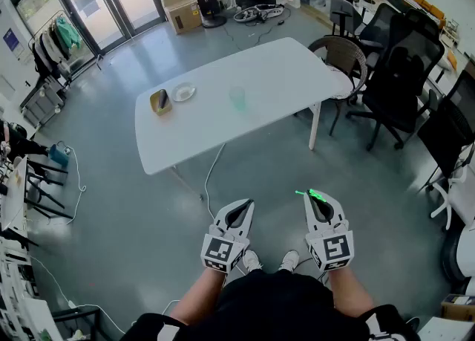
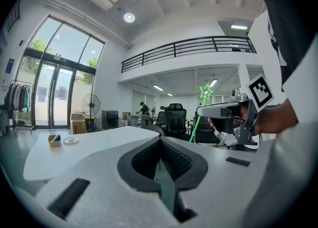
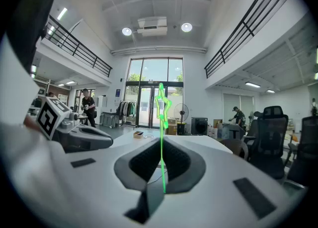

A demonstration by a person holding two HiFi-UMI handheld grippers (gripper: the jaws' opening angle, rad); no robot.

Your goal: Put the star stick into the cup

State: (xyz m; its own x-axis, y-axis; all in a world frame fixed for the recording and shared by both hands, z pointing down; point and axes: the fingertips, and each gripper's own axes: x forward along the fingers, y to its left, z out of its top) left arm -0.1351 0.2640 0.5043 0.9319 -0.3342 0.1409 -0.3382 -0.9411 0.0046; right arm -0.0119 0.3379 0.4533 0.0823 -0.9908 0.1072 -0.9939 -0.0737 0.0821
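1. Head view: I am standing well back from the table point(image 1: 282, 72). The cup point(image 1: 237, 98) sits near its middle, green and see-through. A dish point(image 1: 182, 93) and a small box point(image 1: 160, 102) sit at the table's left end, apart from the cup. My right claw point(image 1: 318, 200) is low in front of my legs, and the green stick point(image 1: 312, 195) pokes out at its tip. My left claw point(image 1: 243, 206) is just beside it, with a gap between the two. I think the picking up is done. What is left is to go to the table, bring the stick over the cup, lower it in and let go.

2. Left gripper view: my left claw's jaws are pressed together at the tip. Nothing is between them and they touch nothing. Off to the right I see my right claw, with the star poking up above it. The table is ahead, not close.

3. Right gripper view: my right claw's jaws are squeezed tight on the thin stick. It stands up between the pads, with the star at the top, well above the tips. I cannot pick out the cup in this view.
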